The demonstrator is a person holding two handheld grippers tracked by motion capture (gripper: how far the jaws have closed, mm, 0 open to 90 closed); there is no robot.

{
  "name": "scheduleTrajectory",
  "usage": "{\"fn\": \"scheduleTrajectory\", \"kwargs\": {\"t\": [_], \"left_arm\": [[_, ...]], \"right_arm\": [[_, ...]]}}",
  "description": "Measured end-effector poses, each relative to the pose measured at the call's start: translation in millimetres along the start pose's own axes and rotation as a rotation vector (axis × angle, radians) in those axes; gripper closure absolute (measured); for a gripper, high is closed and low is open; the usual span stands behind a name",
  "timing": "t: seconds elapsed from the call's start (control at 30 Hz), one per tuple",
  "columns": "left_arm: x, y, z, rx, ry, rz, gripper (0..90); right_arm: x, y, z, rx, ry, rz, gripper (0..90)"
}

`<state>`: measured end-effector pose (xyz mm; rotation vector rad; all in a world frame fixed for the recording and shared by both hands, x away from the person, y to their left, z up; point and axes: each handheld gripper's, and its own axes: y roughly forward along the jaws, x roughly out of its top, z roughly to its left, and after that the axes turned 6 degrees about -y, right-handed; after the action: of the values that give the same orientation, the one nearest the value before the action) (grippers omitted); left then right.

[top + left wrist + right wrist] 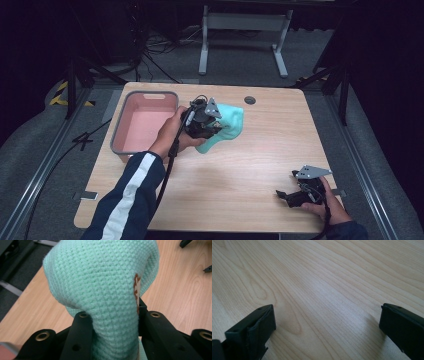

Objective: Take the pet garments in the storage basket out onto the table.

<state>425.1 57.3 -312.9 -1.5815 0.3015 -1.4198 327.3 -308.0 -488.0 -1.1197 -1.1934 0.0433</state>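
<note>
A mint-green knitted cloth (226,125) lies bunched near the middle of the wooden table (250,170), just right of a pink bin. My left gripper (212,127) is shut on the cloth. In the left gripper view the knit (105,290) rises between the two black jaws, with a small brown mark (136,292) on its right side. My right gripper (282,195) rests near the table's front right corner. Its jaws stand wide apart in the right gripper view, with bare wood between them (327,312).
A pink bin with a grey rim (118,127) stands at the table's left and holds nothing I can see. A round dark cable hole (250,100) sits near the far edge. A white frame's legs (245,30) and cables lie on the floor beyond.
</note>
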Motion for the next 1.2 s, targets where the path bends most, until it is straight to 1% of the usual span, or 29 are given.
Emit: {"fn": "scheduleTrajectory", "kwargs": {"t": [0.17,0.23,0.3,0.43,0.47,0.5,0.53,0.57,0.63,0.8,0.83,0.9,0.93,0.97,1.03,1.07,1.17,1.2], "left_arm": [[-1.1,16.7,-5.1,-0.047,-0.003,0.013,70.9],[-3.1,24.4,-5.8,-0.06,-0.019,0.012,70.9],[-4.9,32.4,-6.4,-0.065,-0.021,0.032,70.8],[-9.6,45.2,-8.4,-0.073,-0.031,0.044,70.7],[-11.1,48.8,-9.3,-0.073,-0.036,0.05,70.7],[-12.4,51.5,-10.2,-0.069,-0.029,0.056,70.6],[-13.7,53.5,-11.4,-0.065,-0.031,0.059,70.5],[-15.4,56.1,-12.2,-0.069,-0.038,0.062,70.5],[-18.2,61.4,-13.6,-0.077,-0.03,0.075,70.4],[-24.0,73.0,-18.5,-0.087,-0.039,0.093,70.1],[-24.5,74.9,-18.8,-0.091,-0.031,0.096,70.0],[-26.5,79.6,-21.1,-0.1,-0.041,0.102,69.6],[-27.5,82.4,-22.4,-0.101,-0.041,0.109,69.4],[-28.5,85.3,-23.4,-0.1,-0.032,0.117,69.2],[-30.8,90.9,-26.1,-0.106,-0.04,0.125,68.8],[-31.7,92.9,-26.7,-0.111,-0.038,0.134,68.5],[-35.0,100.1,-28.4,-0.129,-0.039,0.137,67.1],[-35.7,101.3,-29.3,-0.128,-0.046,0.142,66.7]], "right_arm": [[0.0,0.0,0.0,0.0,0.0,0.0,0.8],[0.0,0.0,0.0,0.0,0.0,0.0,0.8],[0.0,0.0,-0.1,0.0,0.0,0.0,0.8],[0.0,0.1,-0.3,-0.002,-0.003,-0.001,0.8],[0.0,0.0,-0.1,0.0,-0.001,0.0,0.8],[0.0,0.0,-0.1,0.0,-0.001,0.0,0.8],[0.0,0.0,-0.1,0.0,-0.001,0.0,0.8],[0.0,0.0,-0.1,0.0,-0.001,0.0,0.8],[0.0,0.0,-0.1,0.0,-0.001,0.0,0.8],[0.0,0.0,-0.1,0.0,-0.001,0.0,0.8],[0.0,0.0,-0.1,0.0,-0.001,0.0,0.8],[0.0,0.0,-0.1,0.0,-0.001,0.0,0.8],[0.0,0.0,-0.1,0.0,-0.001,0.0,0.8],[0.0,0.0,-0.1,0.0,-0.001,0.0,0.8],[0.0,0.0,-0.1,0.0,-0.001,0.0,0.8],[0.0,0.0,-0.1,0.0,-0.001,0.0,0.8],[0.0,0.0,-0.1,0.0,-0.001,0.0,0.8],[0.0,0.0,-0.1,0.0,-0.001,0.0,0.8]]}}
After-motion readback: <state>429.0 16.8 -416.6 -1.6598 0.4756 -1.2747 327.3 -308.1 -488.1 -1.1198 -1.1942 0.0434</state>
